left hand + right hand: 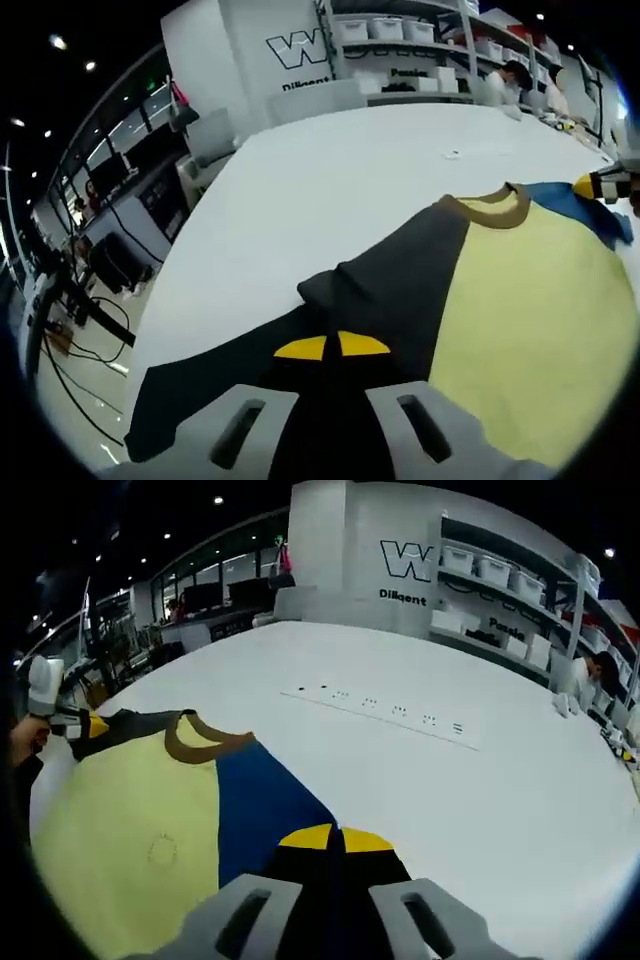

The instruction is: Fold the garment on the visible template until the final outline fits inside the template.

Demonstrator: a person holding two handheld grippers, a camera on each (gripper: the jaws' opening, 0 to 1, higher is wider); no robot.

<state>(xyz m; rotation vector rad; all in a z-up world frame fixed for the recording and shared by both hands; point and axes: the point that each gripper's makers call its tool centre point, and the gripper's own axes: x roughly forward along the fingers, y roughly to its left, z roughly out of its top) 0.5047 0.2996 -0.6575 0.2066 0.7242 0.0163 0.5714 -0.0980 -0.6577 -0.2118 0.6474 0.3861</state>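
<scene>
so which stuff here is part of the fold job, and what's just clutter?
Job:
- garment
- left hand-held gripper, jaws closed on the dark sleeve
- right hand-held gripper, jaws closed on the blue sleeve

Clutter:
- shelf bins
- dark marks on the table

Shirt (500, 300) flat on table (330, 190), collar (492, 207) toward far shelves (420, 40). Left gripper (331, 347) on one sleeve (380, 290), right gripper (335, 838) on the other sleeve (265, 800).
</scene>
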